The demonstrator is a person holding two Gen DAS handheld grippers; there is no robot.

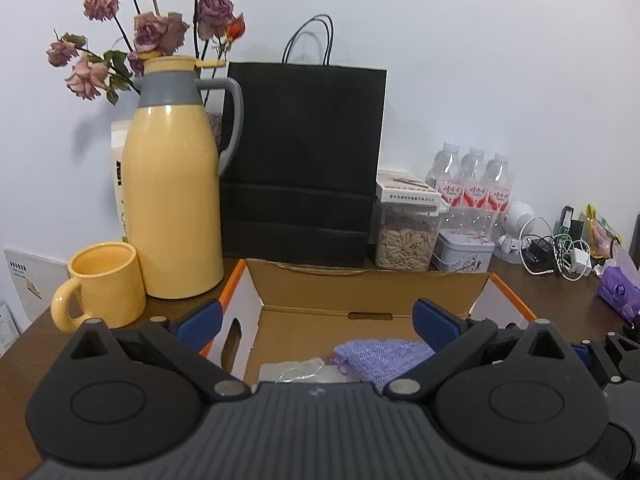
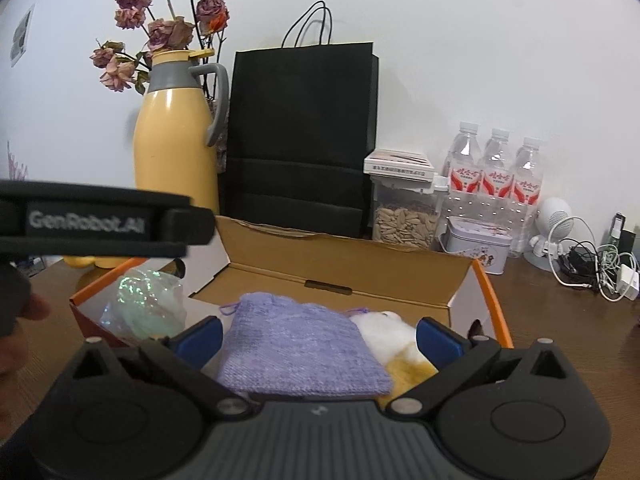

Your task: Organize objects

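An open cardboard box (image 1: 320, 286) (image 2: 340, 258) with orange edges sits on the brown table. Inside lie a lilac knitted pouch (image 1: 380, 356) (image 2: 296, 352), a clear iridescent bag (image 1: 298, 368) (image 2: 146, 304) and a white-and-yellow plush toy (image 2: 394, 344). My left gripper (image 1: 318, 318) hovers over the box, jaws wide apart and nothing between them. My right gripper (image 2: 318, 336) also stands open above the box, the pouch lying loose below its blue pads (image 2: 438, 338). The left gripper's black body (image 2: 104, 220) crosses the left of the right wrist view.
Behind the box stand a yellow thermos jug (image 1: 172, 184), a yellow mug (image 1: 102, 284), a black paper bag (image 1: 304, 160), dried roses (image 1: 152, 28), a seed jar (image 1: 404, 236), a tin (image 1: 462, 254), three water bottles (image 1: 472, 184) and tangled chargers (image 1: 560, 252). A purple tissue pack (image 1: 618, 288) lies right.
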